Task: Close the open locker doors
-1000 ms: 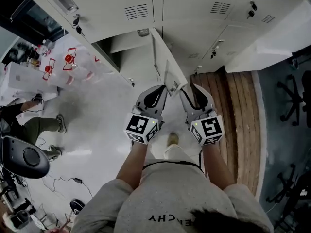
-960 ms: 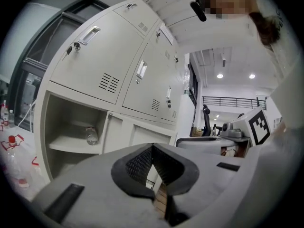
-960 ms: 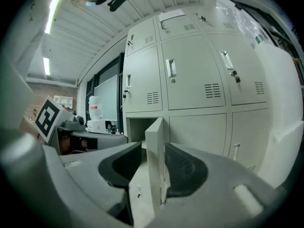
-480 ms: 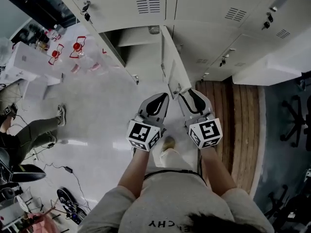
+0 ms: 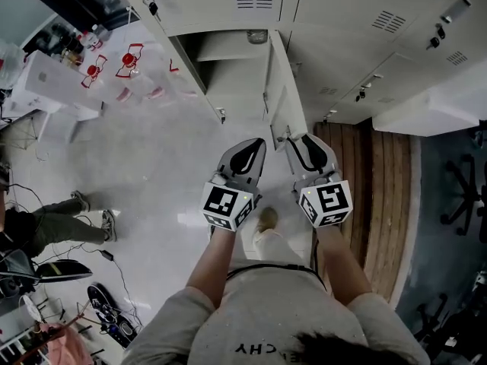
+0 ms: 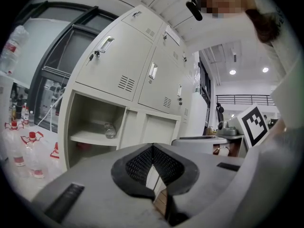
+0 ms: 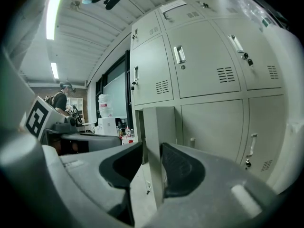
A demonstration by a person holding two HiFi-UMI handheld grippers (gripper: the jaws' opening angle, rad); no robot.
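Note:
A bottom-row locker (image 5: 228,67) stands open, and its grey door (image 5: 280,90) swings out toward me, edge on. My right gripper (image 5: 298,139) is at the door's free edge. In the right gripper view the door (image 7: 159,122) stands between the jaws of the right gripper (image 7: 152,148), which are closing; the right pad is next to the door's face and I see no firm grip. My left gripper (image 5: 255,143) hangs just left of the door, shut and empty. The left gripper view has the left gripper (image 6: 153,148) facing the open locker (image 6: 95,122), with a bottle (image 6: 109,130) on its shelf.
Several red-labelled water bottles (image 5: 129,59) stand on the floor left of the lockers, beside a white table (image 5: 46,82). A person's legs (image 5: 53,223) are at the far left. A wooden platform (image 5: 365,181) and office chairs (image 5: 464,181) lie to the right.
The lockers and the open door have drifted right and nearer in the head view. The door's free edge has come up to the right gripper's tips. Both grippers stay side by side.

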